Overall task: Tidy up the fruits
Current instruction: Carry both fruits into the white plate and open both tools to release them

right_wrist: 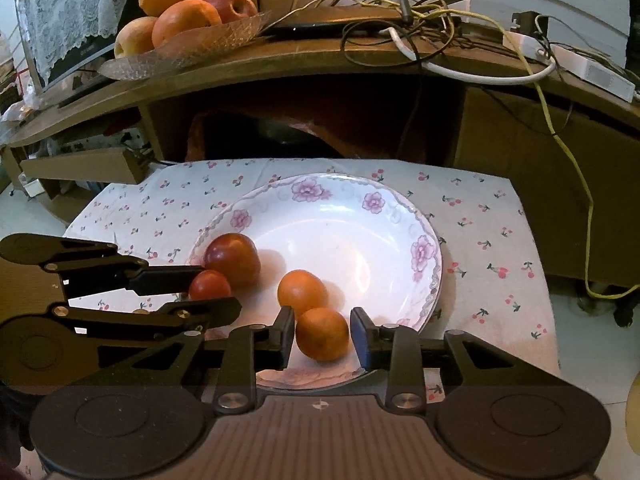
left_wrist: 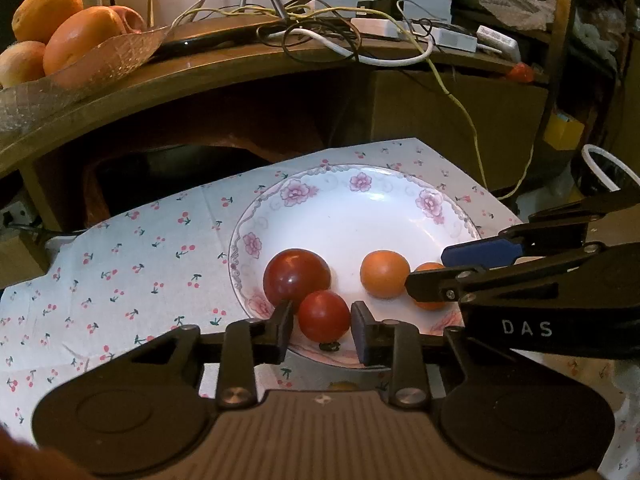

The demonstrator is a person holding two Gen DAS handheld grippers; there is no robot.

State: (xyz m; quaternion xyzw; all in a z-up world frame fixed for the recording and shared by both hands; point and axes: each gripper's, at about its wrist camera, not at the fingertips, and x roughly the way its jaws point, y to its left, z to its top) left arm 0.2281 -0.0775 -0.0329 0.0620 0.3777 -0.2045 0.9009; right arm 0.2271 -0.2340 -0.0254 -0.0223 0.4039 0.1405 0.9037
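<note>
I held my left tool (left_wrist: 322, 320) low over the near rim of the flowered plate (left_wrist: 360, 216), its two fingers standing either side of the small red fruit (left_wrist: 323, 316). A narrow gap showed on each side, so I recorded that tool as released and not yet gripping. The small red fruit lay touching the larger dark red fruit (left_wrist: 296, 278), on the plate's left half.

My right tool (right_wrist: 322, 334) was placed the same way around the nearer orange fruit (right_wrist: 322, 334), fingers parted and flanking it, with slight gaps visible; released as well. That fruit touched the second orange fruit (right_wrist: 301, 292) just behind it. All four pieces sat on the plate, which rested on the cherry-print cloth (right_wrist: 480, 232) covering the surface.

My judgement on handling: these were small, round, smooth-skinned pieces, light and likely soft, so they would roll or slip out under an off-centre pinch and bruise under a hard one. I would take each across its widest middle, closing gently. The neighbour fruit in contact might be nudged as either piece was lifted.

A glass dish of larger fruit (right_wrist: 184, 20) stood on the shelf behind, well apart.
</note>
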